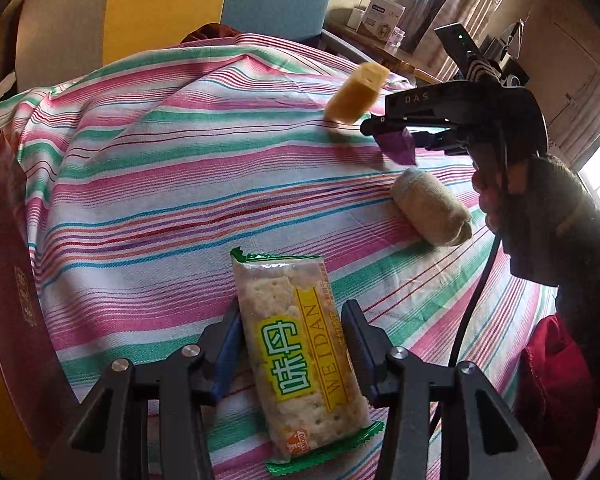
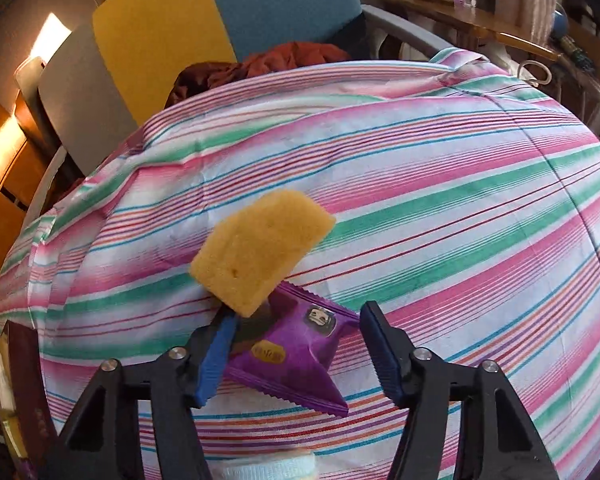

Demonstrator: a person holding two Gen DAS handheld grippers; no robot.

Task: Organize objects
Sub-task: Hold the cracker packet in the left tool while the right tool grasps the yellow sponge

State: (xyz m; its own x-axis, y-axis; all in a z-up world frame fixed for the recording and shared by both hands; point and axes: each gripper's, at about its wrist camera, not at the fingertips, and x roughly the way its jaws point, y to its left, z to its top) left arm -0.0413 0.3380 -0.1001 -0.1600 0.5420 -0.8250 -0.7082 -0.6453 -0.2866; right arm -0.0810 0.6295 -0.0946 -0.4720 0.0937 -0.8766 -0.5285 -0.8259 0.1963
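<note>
We see one flat cracker packet (image 1: 300, 356), glossy clear plastic with green crimped ends, pinched between the left gripper (image 1: 296, 344) jaws above the tabletop. The right gripper (image 2: 296, 344) jaws stand spread around one crinkly purple foil packet (image 2: 296, 356); only the left pad seems to touch it. One porous yellow sponge block (image 2: 260, 252) sits tilted just beyond. One rolled beige sock (image 1: 432, 212) lies on the striped cloth (image 1: 180, 184).

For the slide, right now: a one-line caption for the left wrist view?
Left gripper clamps a cracker packet above the striped cloth; right gripper has a purple packet between its fingers.
</note>
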